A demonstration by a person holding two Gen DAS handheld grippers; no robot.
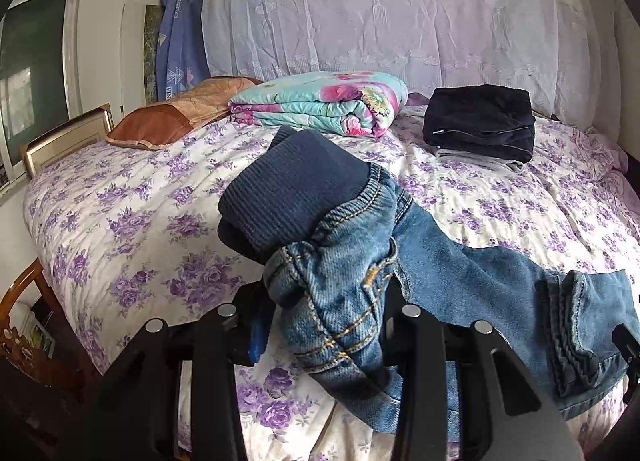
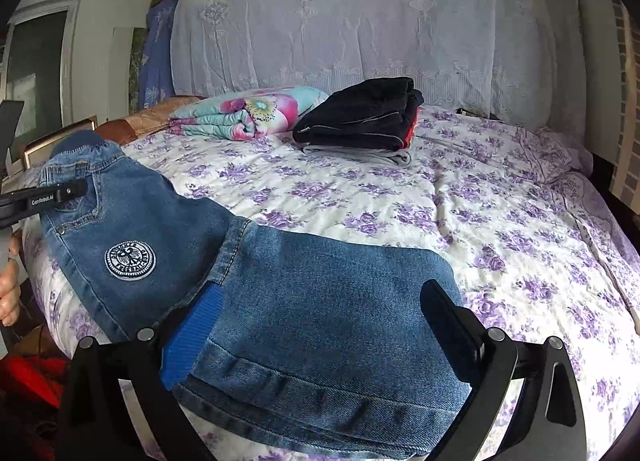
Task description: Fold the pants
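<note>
Small blue jeans (image 2: 280,301) with a navy ribbed waistband (image 1: 288,193) and a round white badge (image 2: 130,256) hang between my grippers above the bed. My left gripper (image 1: 324,309) is shut on the bunched waist; it also shows in the right wrist view (image 2: 60,195) at the far left, clamped on the waist. My right gripper (image 2: 320,313) has its fingers wide apart, with the leg hems draped across them; whether it grips is unclear. The hem end shows in the left wrist view (image 1: 588,325).
The bed (image 2: 500,221) has a white quilt with purple flowers. At its head lie a folded floral blanket (image 1: 320,105), a brown pillow (image 1: 176,113) and a stack of folded dark clothes (image 1: 480,121). A lace curtain hangs behind. A framed picture (image 1: 64,141) leans at left.
</note>
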